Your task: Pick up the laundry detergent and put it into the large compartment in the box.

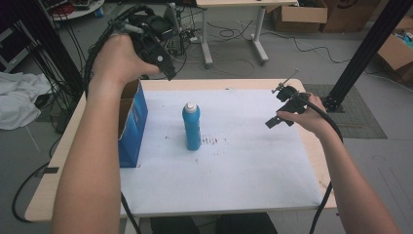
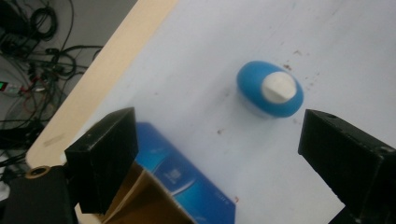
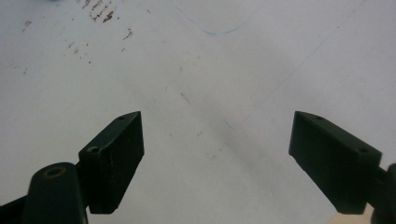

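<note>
A blue bottle (image 1: 192, 126) with a white cap stands upright mid-table, just right of an open blue carton (image 1: 131, 124). Above it we hold our left gripper (image 2: 219, 144) wide open and empty; the right gripper (image 3: 217, 158) idles likewise. We should centre, descend straight, then squeeze below the shoulder.

Blue bottle (image 1: 192, 127) with white cap (image 2: 278, 87), blue box (image 1: 132, 126), white mat (image 1: 243, 156)

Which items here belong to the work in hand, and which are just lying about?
In hand: blue bottle, open blue box, left gripper open above them.
Lying about: cardboard boxes, white cloth, floor cables; right gripper open, idle.
</note>
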A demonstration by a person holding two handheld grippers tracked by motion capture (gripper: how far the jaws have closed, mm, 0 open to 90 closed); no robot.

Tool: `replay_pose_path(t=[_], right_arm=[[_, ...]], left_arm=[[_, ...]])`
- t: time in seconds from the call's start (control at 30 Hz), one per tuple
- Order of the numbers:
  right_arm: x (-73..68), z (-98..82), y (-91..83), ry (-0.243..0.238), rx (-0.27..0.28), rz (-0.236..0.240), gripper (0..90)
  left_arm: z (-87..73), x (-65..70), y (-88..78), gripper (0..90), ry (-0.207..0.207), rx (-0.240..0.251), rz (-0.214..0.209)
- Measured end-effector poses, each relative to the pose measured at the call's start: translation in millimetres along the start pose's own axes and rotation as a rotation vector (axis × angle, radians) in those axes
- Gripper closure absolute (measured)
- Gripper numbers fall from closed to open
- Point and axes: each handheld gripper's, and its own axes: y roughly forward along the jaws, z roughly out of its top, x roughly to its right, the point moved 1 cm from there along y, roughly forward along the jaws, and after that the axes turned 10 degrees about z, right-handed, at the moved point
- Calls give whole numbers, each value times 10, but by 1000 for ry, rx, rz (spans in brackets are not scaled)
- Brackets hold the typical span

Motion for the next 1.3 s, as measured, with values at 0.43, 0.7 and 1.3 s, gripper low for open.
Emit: replay_pose_path(t=[0.43, 0.7, 1.3], right_arm=[[-8, -51, -13, -6, 6, 4, 188], [-16, -70, -21, -2, 13, 6, 189], [-6, -109, 5, -8, 12, 4, 197]], left_arm=[[7, 254, 242, 131, -71, 6, -17], [7, 342, 358, 126, -109, 3, -26], [84, 581, 699, 106, -183, -48, -32]])
